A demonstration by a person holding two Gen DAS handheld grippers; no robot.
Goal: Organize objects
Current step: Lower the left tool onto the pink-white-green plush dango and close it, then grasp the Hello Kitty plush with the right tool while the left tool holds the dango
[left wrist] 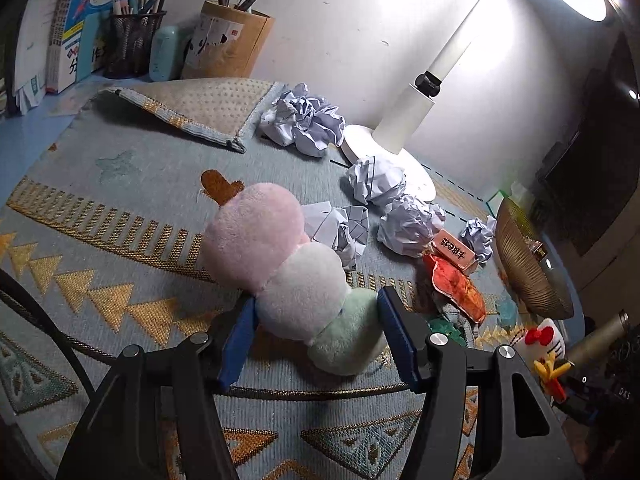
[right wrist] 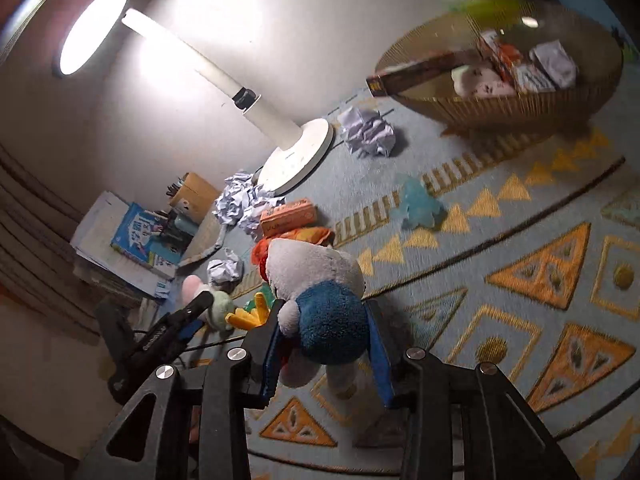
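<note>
The basket (right wrist: pixel 500 108) is motion-blurred, its contents hard to identify, and its far rim fades into darkness.

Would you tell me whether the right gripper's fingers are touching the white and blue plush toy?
Touching: the right wrist view shows both blue pads pressed against the plush toy's blue body.

You're at a home study desk (left wrist: pixel 28 140): schoolbooks (left wrist: pixel 92 12), pen holders (left wrist: pixel 134 44), a lit desk lamp (left wrist: pixel 432 92), a patterned mat (left wrist: pixel 120 208), plush toys (left wrist: pixel 280 268) and crumpled paper (left wrist: pixel 304 120).
</note>
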